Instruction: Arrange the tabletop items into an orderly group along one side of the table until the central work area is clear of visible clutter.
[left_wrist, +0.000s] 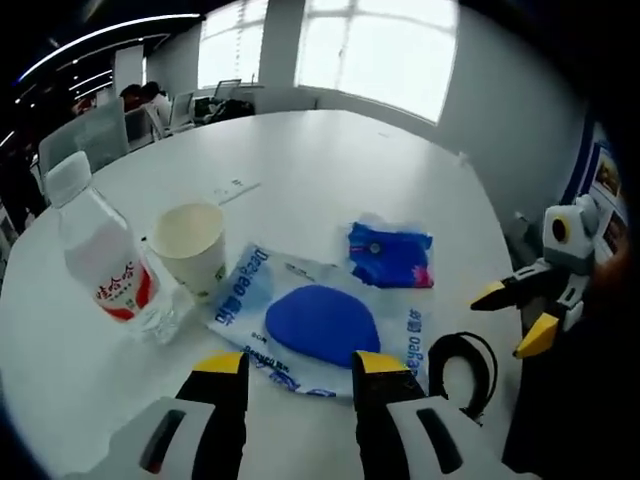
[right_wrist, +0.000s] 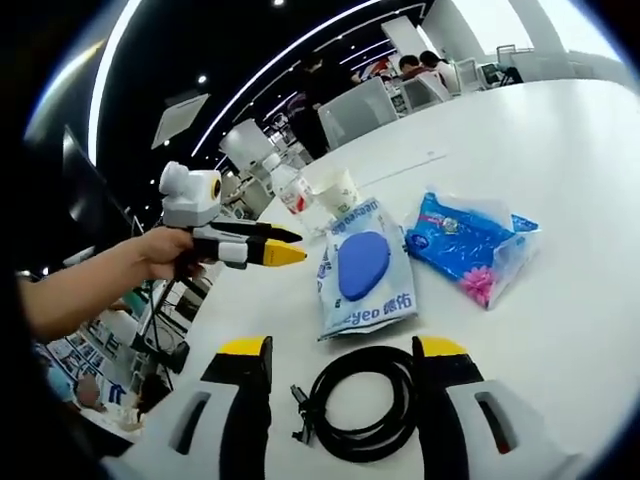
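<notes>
With both tongs apart and empty, your right gripper (right_wrist: 343, 348) brackets the coiled black cable (right_wrist: 362, 402): close on it, while your left gripper (left_wrist: 298, 362) faces the blue-and-white pouch (left_wrist: 320, 325).

Daylight is pouring through the large windows (left_wrist: 375, 50) behind the round tabletop. People (left_wrist: 145, 98) are sitting at the far desks, with partition screens (right_wrist: 365, 108) standing near them. Strip lights (right_wrist: 290, 55) are glowing across the dark ceiling, and posters (left_wrist: 605, 195) are hanging on a blue wall.
</notes>
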